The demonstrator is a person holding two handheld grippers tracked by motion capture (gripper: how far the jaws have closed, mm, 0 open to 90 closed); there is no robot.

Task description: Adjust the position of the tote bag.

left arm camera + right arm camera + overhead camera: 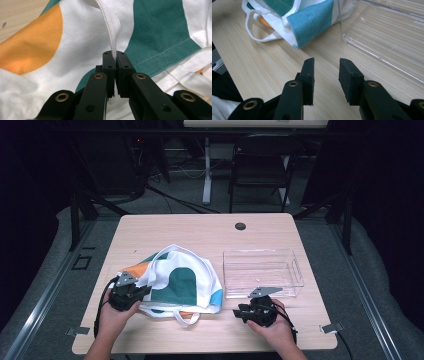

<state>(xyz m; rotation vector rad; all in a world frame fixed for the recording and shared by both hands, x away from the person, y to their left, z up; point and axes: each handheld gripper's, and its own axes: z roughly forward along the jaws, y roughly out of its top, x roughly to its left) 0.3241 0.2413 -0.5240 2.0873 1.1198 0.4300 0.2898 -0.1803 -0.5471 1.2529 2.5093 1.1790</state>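
A pale wooden table [200, 227] carries everything, with a small dark round cap [240, 226] set into its far edge. No brand, label or readable writing shows on anything here.

The largest thing on it is a white cloth bag [177, 282] printed with green, orange and blue patches, lying crumpled left of centre. One of its white handle loops [186, 319] trails off the near edge onto bare wood. In the right gripper view the bag's blue corner [312, 22] lies just beside the corner of the bin.

To the right of the bag stands a clear plastic bin [263, 272], rectangular and upright; its left wall is just beside the cloth.

The left gripper [131, 290], held in the person's left hand [114, 317], sits at the bag's left edge. In the left gripper view its jaws are pressed together on a narrow white strap [112, 32] of the bag, which rises from between the pads and runs up across the printed cloth.

The right gripper [248, 312], in the right hand [274, 327], rests near the table's front edge, just in front of the bin. Its jaws stand apart with nothing between them, bare wood showing through the gap.
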